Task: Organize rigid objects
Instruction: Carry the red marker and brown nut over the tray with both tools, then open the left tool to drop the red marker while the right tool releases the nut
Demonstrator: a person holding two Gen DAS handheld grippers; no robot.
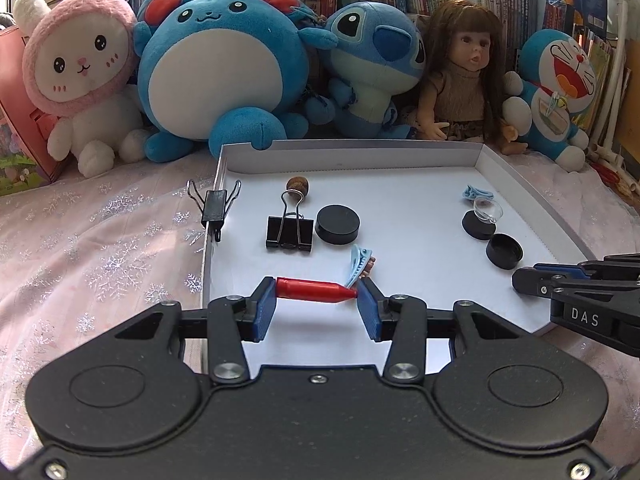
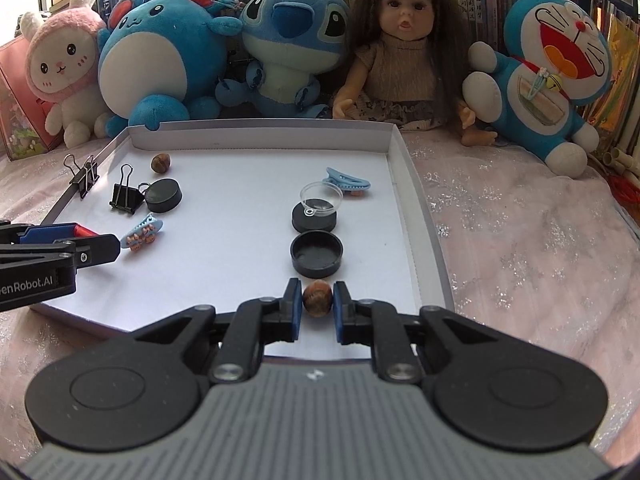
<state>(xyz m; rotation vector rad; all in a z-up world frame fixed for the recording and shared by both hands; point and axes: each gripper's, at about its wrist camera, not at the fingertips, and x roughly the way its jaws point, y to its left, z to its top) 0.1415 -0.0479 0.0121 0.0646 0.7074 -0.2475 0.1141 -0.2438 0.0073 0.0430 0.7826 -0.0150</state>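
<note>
**Two grippers, two small catches over a white tray**

A row of plush toys and a doll lines a bookshelf at the top of both frames, behind a shallow white tray (image 1: 520, 168) set on a pink snowflake-print cloth. At the lower centre of the left wrist view, the left gripper (image 1: 316, 300) is closed part-way on a red bullet-shaped piece (image 1: 314, 290), held end to end: the blunt base against one blue pad, the pointed tip against the other. A blue hair clip (image 1: 358, 266) lies just beyond that tip, seemingly touching it.

At the lower centre of the right wrist view, the right gripper (image 2: 317, 300) is closed narrowly on a brown nut (image 2: 317, 298), pinched squarely between its pads at the tray's near edge. An open black lid (image 2: 317, 254) sits just beyond the nut, with a clear cup (image 2: 322, 198) resting on a second black disc (image 2: 314, 218) farther up the frame.

Toward the left of that frame lie a loose binder clip (image 2: 126, 196), a black puck (image 2: 163, 195) and a second nut (image 2: 161, 162); another binder clip (image 2: 84, 176) grips the tray's left wall.

The riskier hold looks to be the red piece: gripped on its point, it could pivot or shoot out if the pads shift, and any sideways move may drag the hair clip. The round nut could roll free on release.
</note>
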